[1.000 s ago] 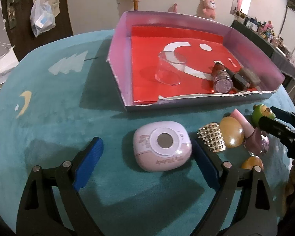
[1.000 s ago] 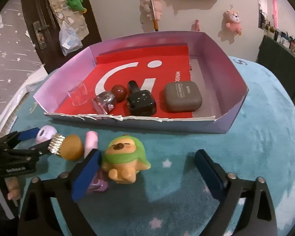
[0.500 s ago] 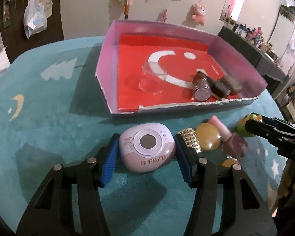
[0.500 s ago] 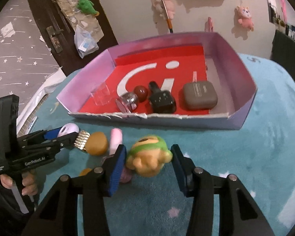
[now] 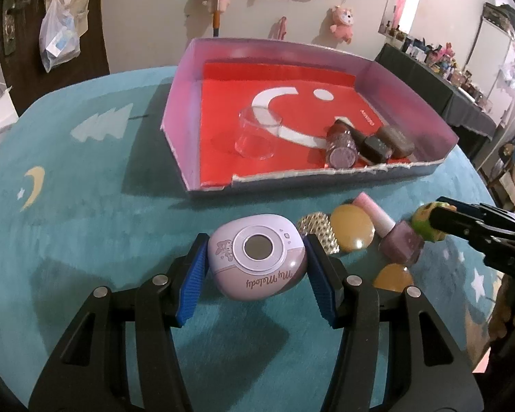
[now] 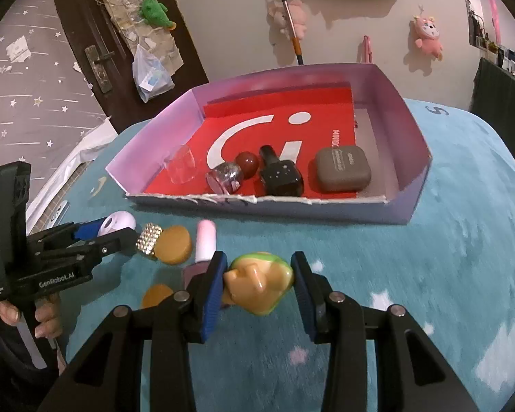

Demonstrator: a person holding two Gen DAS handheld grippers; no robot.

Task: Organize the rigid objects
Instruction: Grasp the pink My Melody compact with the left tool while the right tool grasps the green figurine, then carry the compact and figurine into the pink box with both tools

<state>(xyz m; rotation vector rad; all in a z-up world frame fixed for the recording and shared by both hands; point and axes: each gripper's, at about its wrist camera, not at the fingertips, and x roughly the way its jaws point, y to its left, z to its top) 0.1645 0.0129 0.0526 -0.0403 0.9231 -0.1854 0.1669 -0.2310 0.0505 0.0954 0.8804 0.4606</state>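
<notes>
Now the left claw (image 5: 257, 267) clamped the pink case (image 5: 257, 255), earlier unheld. The right claw (image 6: 259, 283) was closing on the toy (image 6: 257, 283), just before the tray's torn front edge (image 6: 257, 202).

Left tongs (image 5: 257, 267) at the frame's lower middle are clamped; right tongs (image 6: 257, 283), lower middle, are closing, both tilted downward.

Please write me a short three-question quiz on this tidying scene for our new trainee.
1. True or false: the clear cup lies outside the pink box.
2. What is between the left hand-held gripper's pads? A) pink My Melody case B) nail polish bottle C) grey earbud case
3. Fill in: the right hand-held gripper, jaws closing, pinches the green-hooded ____.

Key: 1 false; 2 A; 3 toy figure.
</notes>
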